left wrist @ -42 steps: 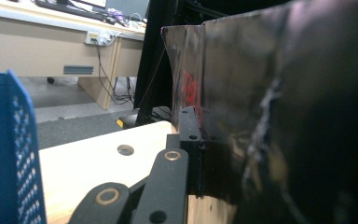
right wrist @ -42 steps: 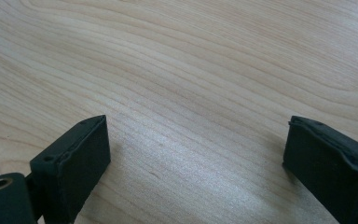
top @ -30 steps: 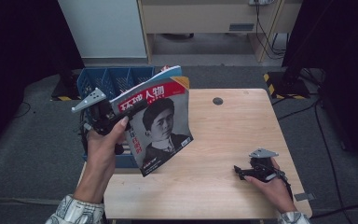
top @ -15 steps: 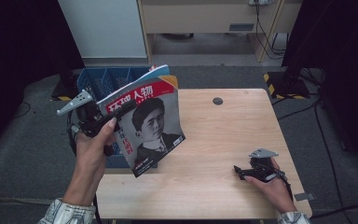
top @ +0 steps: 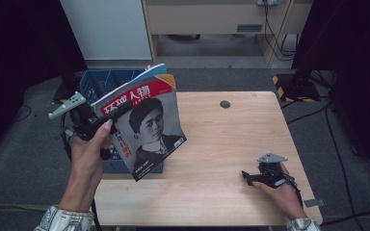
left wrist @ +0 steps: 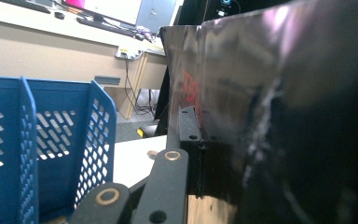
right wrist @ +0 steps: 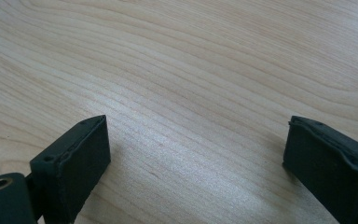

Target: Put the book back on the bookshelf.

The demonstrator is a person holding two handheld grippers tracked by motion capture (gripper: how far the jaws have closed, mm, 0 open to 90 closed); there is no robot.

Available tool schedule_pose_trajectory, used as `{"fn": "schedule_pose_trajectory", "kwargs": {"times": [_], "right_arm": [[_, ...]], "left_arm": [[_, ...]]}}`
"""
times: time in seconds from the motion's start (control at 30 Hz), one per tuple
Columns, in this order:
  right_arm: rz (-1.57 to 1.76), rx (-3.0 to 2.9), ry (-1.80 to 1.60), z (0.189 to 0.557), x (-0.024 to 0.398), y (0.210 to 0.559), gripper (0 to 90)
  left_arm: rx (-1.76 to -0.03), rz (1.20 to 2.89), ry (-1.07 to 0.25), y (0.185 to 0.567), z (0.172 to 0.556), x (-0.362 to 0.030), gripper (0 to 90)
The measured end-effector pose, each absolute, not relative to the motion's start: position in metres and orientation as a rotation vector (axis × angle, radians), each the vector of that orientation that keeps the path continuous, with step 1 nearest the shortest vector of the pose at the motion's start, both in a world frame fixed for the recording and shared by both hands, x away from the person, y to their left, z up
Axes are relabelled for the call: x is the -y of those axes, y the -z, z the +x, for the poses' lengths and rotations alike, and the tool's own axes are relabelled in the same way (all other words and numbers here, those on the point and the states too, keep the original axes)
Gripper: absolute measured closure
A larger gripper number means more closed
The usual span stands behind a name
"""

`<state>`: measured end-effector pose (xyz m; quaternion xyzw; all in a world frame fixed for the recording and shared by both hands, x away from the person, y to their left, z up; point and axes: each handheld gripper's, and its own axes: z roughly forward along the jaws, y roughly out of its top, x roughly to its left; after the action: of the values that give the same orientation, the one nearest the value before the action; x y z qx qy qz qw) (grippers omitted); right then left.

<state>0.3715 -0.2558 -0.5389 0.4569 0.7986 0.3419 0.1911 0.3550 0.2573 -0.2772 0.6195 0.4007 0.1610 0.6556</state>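
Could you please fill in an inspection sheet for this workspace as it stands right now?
Surface: wooden table, bare wood, one round hole near its far edge.
Job's things: magazine held up off the table, beside the blue crate.
Clutter: nothing seen.
Grippers: left gripper shut on the magazine; right gripper open, resting on the table.
Cables: black cables on the floor behind.
Surroundings: white cabinet, grey carpet.
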Motion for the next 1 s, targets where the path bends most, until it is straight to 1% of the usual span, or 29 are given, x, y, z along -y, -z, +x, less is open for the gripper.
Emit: {"fn": "schedule_pose_trajectory", "kwargs": {"times": [1.0], "right_arm": [[1.284, -2.246, -0.958, 0.371, 0.256, 0.539, 7.4]], "left_arm": [[-0.973, 1.317, -0.421, 0.279, 0.347, -0.303, 86.5]]}}
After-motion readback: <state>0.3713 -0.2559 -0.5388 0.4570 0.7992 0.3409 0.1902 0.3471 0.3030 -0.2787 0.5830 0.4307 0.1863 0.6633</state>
